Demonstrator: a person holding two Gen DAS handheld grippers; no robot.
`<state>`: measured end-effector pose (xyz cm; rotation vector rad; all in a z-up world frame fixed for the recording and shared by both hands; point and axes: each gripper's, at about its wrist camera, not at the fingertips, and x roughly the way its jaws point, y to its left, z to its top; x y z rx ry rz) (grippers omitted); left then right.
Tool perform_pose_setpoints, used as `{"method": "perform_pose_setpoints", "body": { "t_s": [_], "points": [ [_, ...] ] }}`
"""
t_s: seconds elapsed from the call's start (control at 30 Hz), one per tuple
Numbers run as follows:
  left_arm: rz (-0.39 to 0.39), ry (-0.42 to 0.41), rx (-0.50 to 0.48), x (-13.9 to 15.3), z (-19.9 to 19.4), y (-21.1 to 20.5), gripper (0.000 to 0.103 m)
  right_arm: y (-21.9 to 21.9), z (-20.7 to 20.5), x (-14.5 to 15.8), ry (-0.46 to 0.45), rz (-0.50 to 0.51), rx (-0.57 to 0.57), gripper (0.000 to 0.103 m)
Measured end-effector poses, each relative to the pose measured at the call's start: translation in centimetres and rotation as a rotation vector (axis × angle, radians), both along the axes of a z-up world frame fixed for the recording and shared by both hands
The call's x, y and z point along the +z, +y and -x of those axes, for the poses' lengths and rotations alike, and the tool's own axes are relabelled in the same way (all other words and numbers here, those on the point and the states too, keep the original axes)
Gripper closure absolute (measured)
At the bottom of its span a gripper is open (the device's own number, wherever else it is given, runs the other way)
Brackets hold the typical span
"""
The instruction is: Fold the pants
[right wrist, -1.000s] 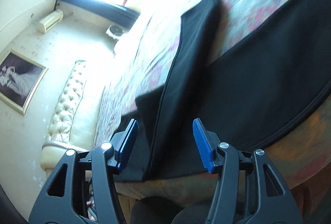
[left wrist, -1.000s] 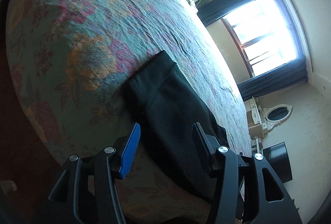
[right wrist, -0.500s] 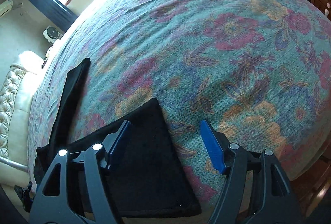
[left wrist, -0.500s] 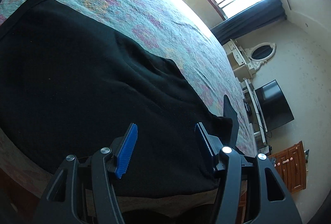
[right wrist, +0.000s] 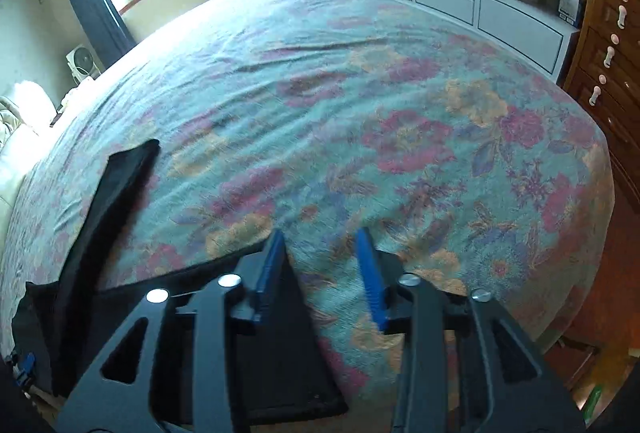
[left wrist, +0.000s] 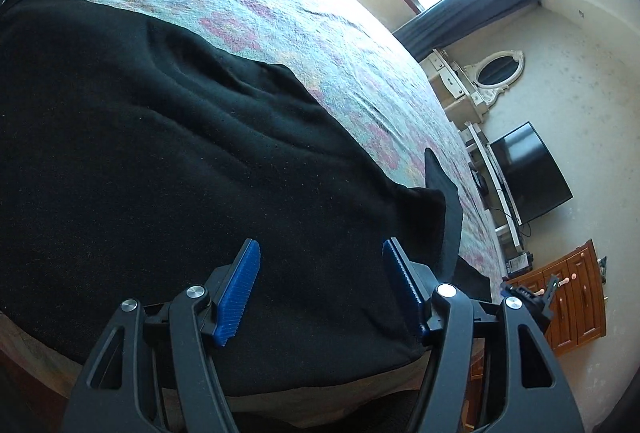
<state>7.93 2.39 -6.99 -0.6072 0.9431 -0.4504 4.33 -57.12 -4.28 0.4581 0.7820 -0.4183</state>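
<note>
Left wrist view first — what's under it?

— Black, soft-knit pants [left wrist: 168, 161] spread flat on the bed's teal bedspread with pink and orange flowers [left wrist: 280, 17]. The cloth fills most of the lower left of the view and reaches the near edge of the bed. The left gripper [left wrist: 320, 275] hangs over the cloth near its right end, its blue ribbed fingers [left wrist: 239, 291] spread wide with nothing between them.

— And the right wrist view?

— The right gripper [right wrist: 320, 261] is low over the near edge of the bed. Its blue fingers [right wrist: 370, 275] stand apart, less widely than the left pair, and hold nothing. The left finger sits over a corner of the pants [right wrist: 276, 349]; the right one is over bare bedspread [right wrist: 400, 113]. A narrow black strip of the same garment runs up and away on the left side of the bed.

— Anything around the bed?

— A bright window with dark blue curtains [right wrist: 100, 9], a white low cabinet [right wrist: 480, 5] carrying a black television [left wrist: 528, 173], a brown wooden chest of drawers [left wrist: 572, 293], and an oval mirror in a white frame [left wrist: 496, 69].
</note>
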Motion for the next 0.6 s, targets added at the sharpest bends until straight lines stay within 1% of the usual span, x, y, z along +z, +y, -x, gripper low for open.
{"method": "perform_pose_setpoints", "body": {
  "t_s": [0.03, 0.1, 0.13, 0.17, 0.23, 0.3, 0.37, 0.43, 0.53, 0.6],
  "points": [
    [-0.008, -0.006, -0.004, 0.0, 0.0, -0.1, 0.04, 1.6, -1.1, 1.3, -0.045, -0.003, 0.04, 0.028],
    [-0.012, -0.017, -0.008, -0.2, 0.0, -0.3, 0.038, 5.3, -5.0, 3.2, -0.07, -0.027, 0.149, 0.028],
    [-0.008, -0.02, -0.01, -0.3, -0.2, -0.2, 0.036, 7.3, -7.2, 3.7, -0.082, -0.055, 0.208, 0.028],
    [-0.009, -0.025, -0.012, -0.3, -0.1, -0.3, 0.035, 9.2, -9.8, 4.1, -0.079, -0.075, 0.257, 0.028],
    [-0.022, -0.033, -0.017, -0.3, -0.1, -0.7, 0.034, 13.4, -15.0, 4.2, -0.036, -0.067, 0.337, 0.028],
    [-0.026, -0.04, -0.023, -0.4, 0.0, -0.9, 0.028, 17.4, -20.0, 3.8, 0.025, -0.018, 0.394, 0.028],
    [-0.041, -0.047, -0.025, -0.4, 0.0, -1.3, 0.024, 20.3, -24.8, 2.4, 0.114, 0.01, 0.402, 0.028],
    [-0.07, -0.054, -0.037, -0.4, 0.2, -1.7, 0.02, 22.2, -28.9, 0.5, 0.206, 0.052, 0.385, 0.028],
    [-0.111, -0.068, -0.041, -0.4, 0.2, -2.5, 0.018, 23.6, -32.7, -2.7, 0.351, 0.148, 0.338, 0.028],
    [-0.125, -0.077, -0.045, -0.5, 0.1, -3.3, 0.017, 23.5, -33.6, -4.7, 0.426, 0.164, 0.319, 0.028]
  ]
}}
